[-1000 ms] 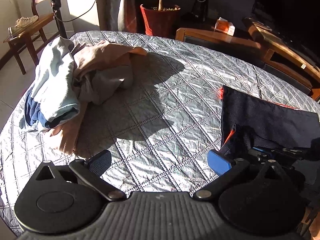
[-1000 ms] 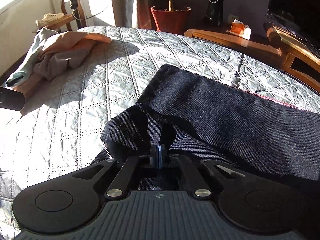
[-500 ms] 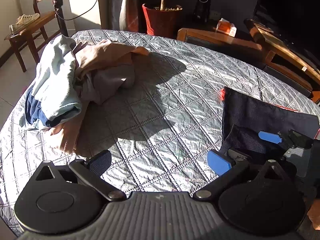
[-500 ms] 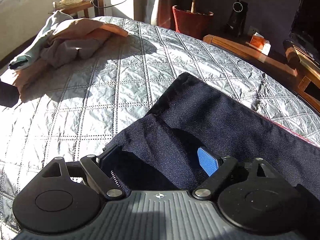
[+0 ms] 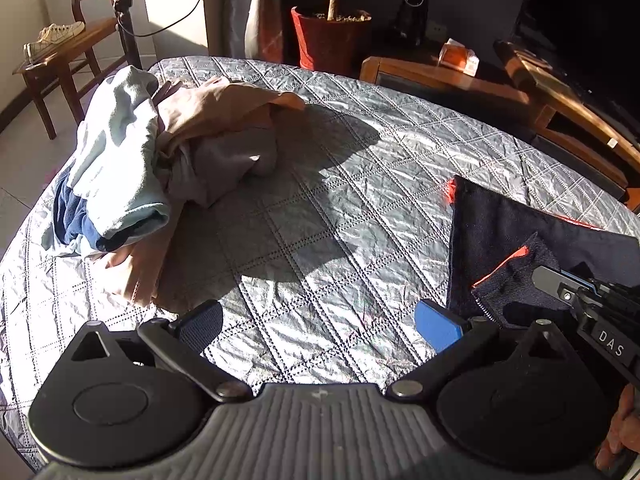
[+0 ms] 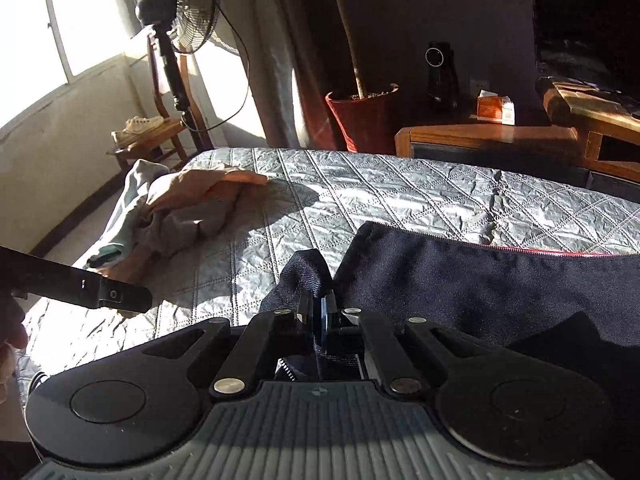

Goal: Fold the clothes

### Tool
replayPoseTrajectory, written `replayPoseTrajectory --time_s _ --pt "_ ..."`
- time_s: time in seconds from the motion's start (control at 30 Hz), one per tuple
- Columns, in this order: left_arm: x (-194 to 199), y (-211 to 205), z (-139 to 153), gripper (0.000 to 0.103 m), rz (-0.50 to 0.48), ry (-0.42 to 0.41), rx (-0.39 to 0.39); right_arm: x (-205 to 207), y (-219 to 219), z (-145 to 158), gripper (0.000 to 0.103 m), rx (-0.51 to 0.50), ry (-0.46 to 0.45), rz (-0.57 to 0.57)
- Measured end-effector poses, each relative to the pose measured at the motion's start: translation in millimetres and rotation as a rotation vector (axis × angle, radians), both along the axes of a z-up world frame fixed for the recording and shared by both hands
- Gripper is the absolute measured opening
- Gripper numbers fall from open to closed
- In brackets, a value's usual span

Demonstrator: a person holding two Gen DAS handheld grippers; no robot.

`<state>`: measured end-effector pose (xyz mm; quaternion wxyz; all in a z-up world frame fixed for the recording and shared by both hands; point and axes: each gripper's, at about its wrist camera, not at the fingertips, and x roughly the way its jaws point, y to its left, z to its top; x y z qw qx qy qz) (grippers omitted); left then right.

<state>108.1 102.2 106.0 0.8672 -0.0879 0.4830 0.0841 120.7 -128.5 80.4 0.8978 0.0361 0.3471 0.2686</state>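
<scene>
With the right gripper [image 6: 319, 312] pinching a raised fold of the dark garment [image 6: 480, 280], carry it flat across; left gripper [image 5: 320, 320], spread wide over the quilted table [image 5: 320, 208], should pin the cloth's near edge.

Two tools: the left tool [image 5: 318, 322] and the right tool [image 6: 319, 308]. One dark garment [image 6: 480, 280] lies spread on the one quilted worktop [image 5: 320, 208]. One heap of clothes [image 5: 160, 152] sits at the far left, with at least four pieces in it: pale blue, tan, grey, navy. Beyond stand one potted plant [image 6: 362, 118], one fan [image 6: 192, 4], one chair [image 5: 60, 56] carrying one sneaker [image 5: 54, 36], and one tissue box [image 6: 495, 108].
</scene>
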Motion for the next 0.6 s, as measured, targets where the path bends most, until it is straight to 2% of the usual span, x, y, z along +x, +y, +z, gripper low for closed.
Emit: replayPoseTrajectory --time_s 0.07,0.13,0.27,0.33,0.4,0.43,0.5,0.57,0.6 --pt "0 4 3 0.102 0.023 -0.016 0.014 -28 -1 14 0.003 0.042 -0.020 0.032" --pt "0 9 6 0.102 0.046 -0.027 0.015 -56 6 18 0.003 0.029 -0.026 0.069" --pt "1 11 5 0.102 0.052 -0.022 0.001 -122 47 2 0.004 0.025 0.071 0.215" --pt "1 5 3 0.102 0.032 -0.018 0.016 -148 72 -14 0.007 0.026 0.178 0.300" --pt "0 1 2 0.102 0.017 -0.012 0.024 -162 74 -16 0.008 0.015 0.185 0.324" --pt "0 -1 0 0.102 0.010 -0.007 0.024 -161 63 -13 0.010 0.039 0.195 0.299" --pt "1 -2 -1 0.102 -0.004 0.001 0.022 -150 27 -3 0.025 0.079 0.198 0.176" --pt "1 -3 -2 0.102 -0.007 0.003 0.021 -137 -30 12 0.054 0.065 0.105 -0.067" --pt "1 -3 -1 0.102 -0.006 0.003 0.017 -127 -59 17 0.063 0.059 0.075 -0.192"
